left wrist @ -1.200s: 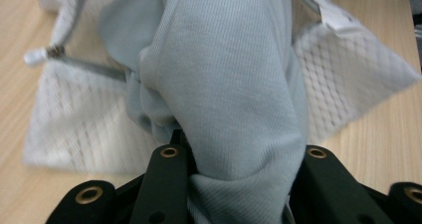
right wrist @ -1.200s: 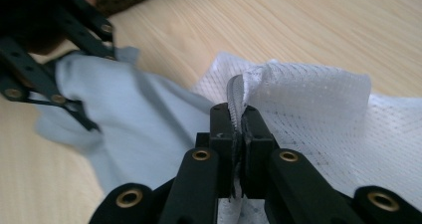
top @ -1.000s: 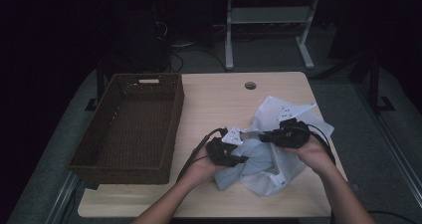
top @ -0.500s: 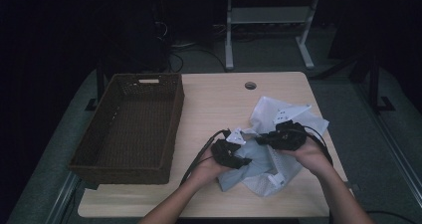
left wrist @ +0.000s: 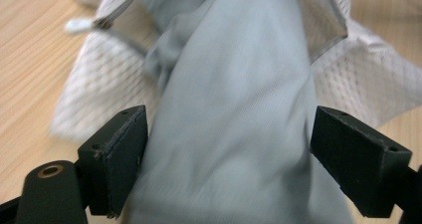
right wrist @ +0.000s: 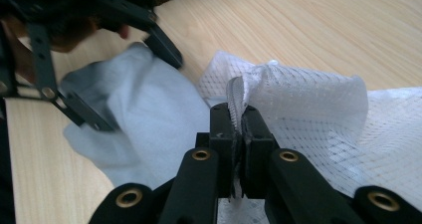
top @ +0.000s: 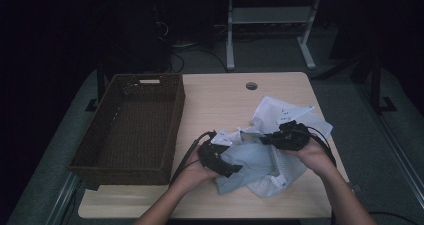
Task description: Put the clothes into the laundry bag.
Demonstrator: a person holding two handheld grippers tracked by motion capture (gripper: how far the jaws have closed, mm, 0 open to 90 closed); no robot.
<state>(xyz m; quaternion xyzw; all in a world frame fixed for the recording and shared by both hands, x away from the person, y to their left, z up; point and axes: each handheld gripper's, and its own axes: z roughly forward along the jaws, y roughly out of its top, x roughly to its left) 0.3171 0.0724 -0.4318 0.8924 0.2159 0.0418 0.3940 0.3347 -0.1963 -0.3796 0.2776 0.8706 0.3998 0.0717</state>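
Nearest to the person, in the high view, the two forearms enter from the bottom edge, and each hand carries a black gripper over the near right part of the wooden table (top: 225, 100).

The left gripper (top: 231, 168) has its jaws wide apart. In the left gripper view, a pale grey cloth (left wrist: 239, 129) lies between the two jaws and nearly fills the space from one to the other. The picture is blurred there, so it is not possible to say if the jaws touch the cloth.

The right gripper (right wrist: 238, 134) is clamped tight on a folded edge of a white mesh bag (right wrist: 308, 109). In the right gripper view, the fold of mesh stands up from between the two closed jaws. Beyond it, the left gripper (right wrist: 127, 82) is seen with its open jaws on both sides of the grey cloth (right wrist: 134, 114).

In the high view, the mesh bag (top: 285, 116) and the grey cloth (top: 247, 162) lie together in one crumpled heap on the table, between the two hands, and the mesh spreads towards the far right side.

Farther to the left, a dark woven basket (top: 131, 125) stands on the left part of the table. At the far edge, there is a small round hole (top: 251, 86) in the tabletop.
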